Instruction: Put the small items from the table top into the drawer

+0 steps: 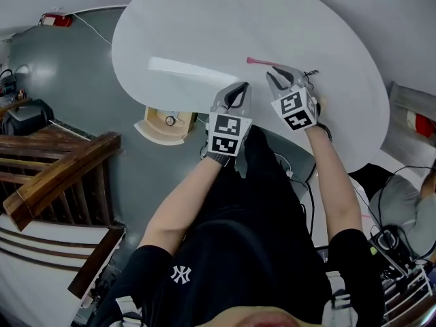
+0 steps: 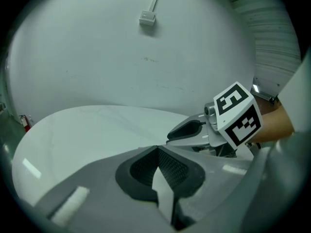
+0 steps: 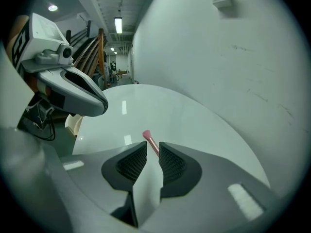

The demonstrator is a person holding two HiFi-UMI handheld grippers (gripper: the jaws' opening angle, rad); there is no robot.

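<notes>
A round white table (image 1: 170,33) fills the far half of the head view. It stands on a grey floor (image 1: 82,87), with a wooden stair rail (image 1: 61,176) off to the left and a plain pale wall (image 2: 146,67) beyond. Down at the table's near-left edge the wooden drawer (image 1: 163,125) stands pulled open; there is something small and round inside, too small to name.

One item is out on the top, a thin pink stick (image 1: 261,62), lying flat across the far-right part of the table, well apart from the drawer.

The right gripper (image 1: 283,77) is over the table, tilted down, with its tips just at the near-right end of that stick. Its own view tells it cleanly: the right gripper (image 3: 152,149) has its jaws a narrow slot apart, and the pink stick (image 3: 150,141) runs away on the table from that slot, its broader pink end farthest off. The pads are not pressing on it, and whether the tips touch it cannot be told.

The left gripper (image 1: 240,90) sits just left of the right one, at the table's near edge, its marker cube (image 1: 228,133) facing up. In its own view the left gripper (image 2: 158,149) has its jaw tips meeting, closed on nothing, with bare white table ahead. The right gripper (image 2: 187,130) shows at that view's right with its marker cube (image 2: 238,113).
</notes>
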